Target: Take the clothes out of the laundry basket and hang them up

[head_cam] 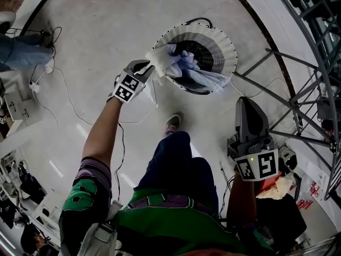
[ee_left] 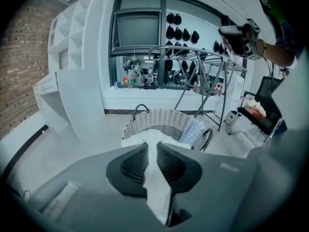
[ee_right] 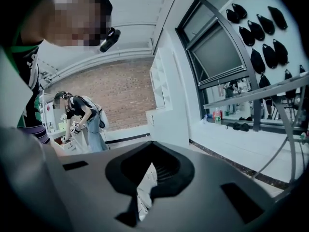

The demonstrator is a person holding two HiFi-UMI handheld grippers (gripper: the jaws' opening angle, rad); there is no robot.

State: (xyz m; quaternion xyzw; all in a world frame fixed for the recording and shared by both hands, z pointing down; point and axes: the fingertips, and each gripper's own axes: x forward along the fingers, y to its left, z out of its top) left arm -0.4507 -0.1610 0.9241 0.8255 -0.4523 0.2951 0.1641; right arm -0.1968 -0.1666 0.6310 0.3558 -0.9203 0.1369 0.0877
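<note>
A round wicker laundry basket (head_cam: 226, 49) stands on the floor ahead of me. My left gripper (head_cam: 151, 67) is over its near-left rim, shut on a white garment (head_cam: 162, 57) that hangs bunched from the jaws. In the left gripper view the white garment (ee_left: 153, 178) runs down between the ribbed pads (ee_left: 134, 164), above the basket (ee_left: 159, 120). A blue checked cloth (head_cam: 210, 80) drapes over the basket's near rim. My right gripper (head_cam: 246, 103) is off to the right, apart from the basket, shut with nothing in it; in the right gripper view the right gripper (ee_right: 145, 187) has its jaws together.
A metal drying rack (head_cam: 314, 84) stands at the right. A black chair (head_cam: 282, 212) with cream and orange cloth is at the lower right. Cables (head_cam: 64, 89) lie on the floor at left. My foot (head_cam: 172, 122) is near the basket. Another person (ee_right: 82, 120) bends over far off.
</note>
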